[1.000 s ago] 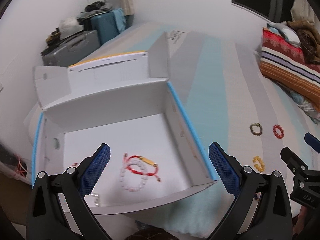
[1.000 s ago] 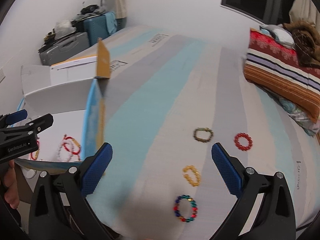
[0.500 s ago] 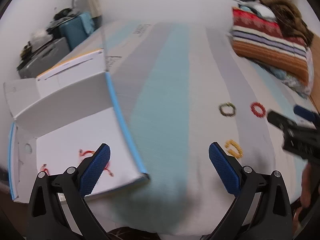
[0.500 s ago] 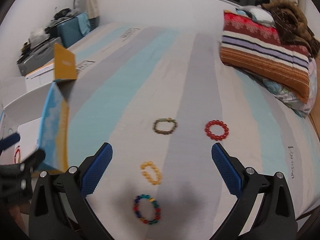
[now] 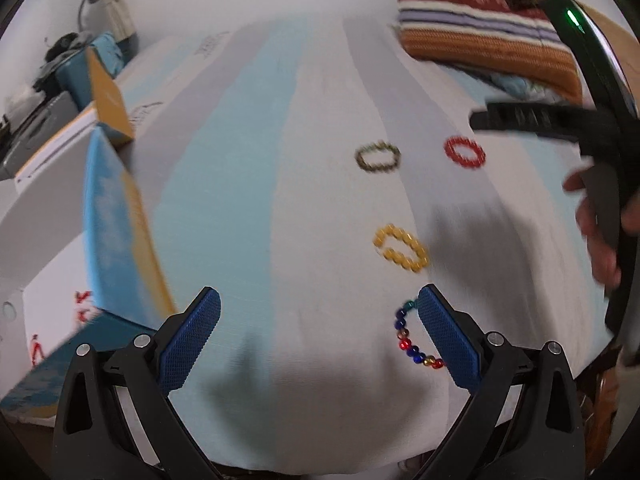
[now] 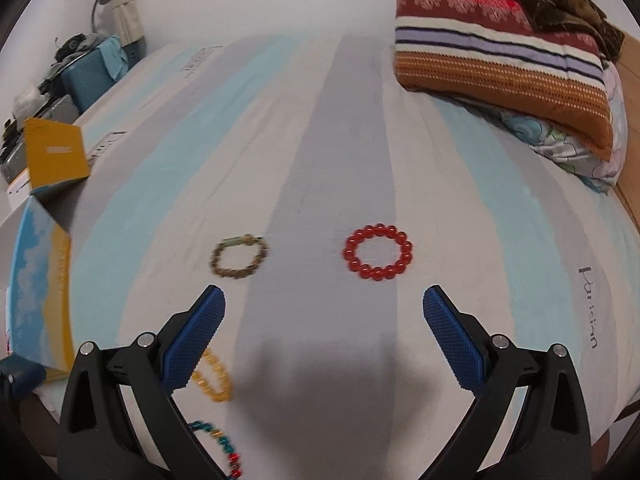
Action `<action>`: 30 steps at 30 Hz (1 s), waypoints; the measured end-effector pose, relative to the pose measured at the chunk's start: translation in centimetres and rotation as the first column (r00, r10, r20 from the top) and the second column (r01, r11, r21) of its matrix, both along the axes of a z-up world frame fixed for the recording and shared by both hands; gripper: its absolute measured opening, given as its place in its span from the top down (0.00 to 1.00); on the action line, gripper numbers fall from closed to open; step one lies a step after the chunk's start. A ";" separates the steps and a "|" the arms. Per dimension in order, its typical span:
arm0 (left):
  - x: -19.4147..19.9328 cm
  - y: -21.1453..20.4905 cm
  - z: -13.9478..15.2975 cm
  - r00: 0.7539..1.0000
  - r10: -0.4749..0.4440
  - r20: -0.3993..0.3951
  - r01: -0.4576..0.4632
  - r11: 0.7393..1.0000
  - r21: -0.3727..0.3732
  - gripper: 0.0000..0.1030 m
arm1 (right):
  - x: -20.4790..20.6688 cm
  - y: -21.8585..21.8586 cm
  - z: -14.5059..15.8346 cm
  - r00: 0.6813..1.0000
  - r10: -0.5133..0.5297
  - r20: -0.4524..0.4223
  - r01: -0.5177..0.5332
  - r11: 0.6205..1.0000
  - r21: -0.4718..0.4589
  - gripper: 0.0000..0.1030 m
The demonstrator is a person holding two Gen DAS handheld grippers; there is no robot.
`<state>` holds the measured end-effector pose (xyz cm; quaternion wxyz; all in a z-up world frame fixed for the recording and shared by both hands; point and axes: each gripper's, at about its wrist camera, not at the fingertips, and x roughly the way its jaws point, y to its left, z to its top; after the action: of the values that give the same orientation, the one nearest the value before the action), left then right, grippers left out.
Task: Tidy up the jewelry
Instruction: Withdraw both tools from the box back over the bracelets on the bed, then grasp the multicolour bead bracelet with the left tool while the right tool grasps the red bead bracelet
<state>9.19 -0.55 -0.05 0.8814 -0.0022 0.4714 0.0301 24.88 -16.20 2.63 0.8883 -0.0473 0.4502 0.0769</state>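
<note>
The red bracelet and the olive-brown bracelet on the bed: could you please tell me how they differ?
The red bracelet is one bright colour; the olive-brown bracelet is dull and mottled, with a pale green piece at its far edge. The red one's beads look larger and rounder, the olive-brown one's smaller. The red one lies on a grey stripe, the olive-brown one on a pale stripe beside it. Both lie flat as closed loops, untouched.

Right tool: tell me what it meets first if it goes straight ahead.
Probably the red bead bracelet, slightly right of the open right tool's centre line; otherwise bare striped bedsheet. Depth is uncertain.
</note>
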 end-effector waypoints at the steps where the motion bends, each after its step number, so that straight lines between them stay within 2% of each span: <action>1: 0.2 -0.3 -0.7 1.000 -0.008 -0.009 0.008 1.000 -0.002 0.06 | 0.3 -0.2 -0.3 1.000 -0.002 -0.003 0.002 1.000 -0.001 0.07; 12: 1.3 -1.9 -6.5 0.997 -0.031 -0.065 0.029 0.999 -0.031 0.06 | 5.6 -3.3 -4.8 0.996 -0.057 -0.064 0.054 0.998 -0.043 0.10; 18: 1.9 -2.6 -8.7 0.996 -0.035 -0.085 0.035 0.999 0.001 0.07 | 8.0 -5.5 -7.7 0.987 -0.100 -0.128 0.099 0.995 -0.021 0.24; 23: 1.6 -2.8 -8.9 0.998 -0.027 -0.064 0.028 0.999 0.017 0.08 | 9.3 -6.8 -9.5 0.975 -0.142 -0.169 0.143 0.990 -0.003 0.37; 25: 1.4 -2.9 -9.0 0.998 -0.026 -0.056 0.027 0.999 0.022 0.10 | 9.4 -6.9 -9.7 0.974 -0.148 -0.173 0.154 0.988 0.024 0.47; 29: 1.1 -3.5 -9.1 0.998 -0.030 -0.047 0.032 0.999 0.040 0.17 | 10.0 -7.0 -10.4 0.964 -0.169 -0.206 0.180 0.983 0.039 0.57; 30: 1.1 -3.5 -9.1 0.998 -0.028 -0.048 0.029 0.999 0.039 0.21 | 10.0 -7.0 -10.5 0.963 -0.173 -0.208 0.184 0.983 0.030 0.65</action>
<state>10.25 -4.03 -9.14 0.8703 0.0227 0.4913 0.0269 34.84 -23.16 -7.87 0.8415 0.0233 0.5396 0.0120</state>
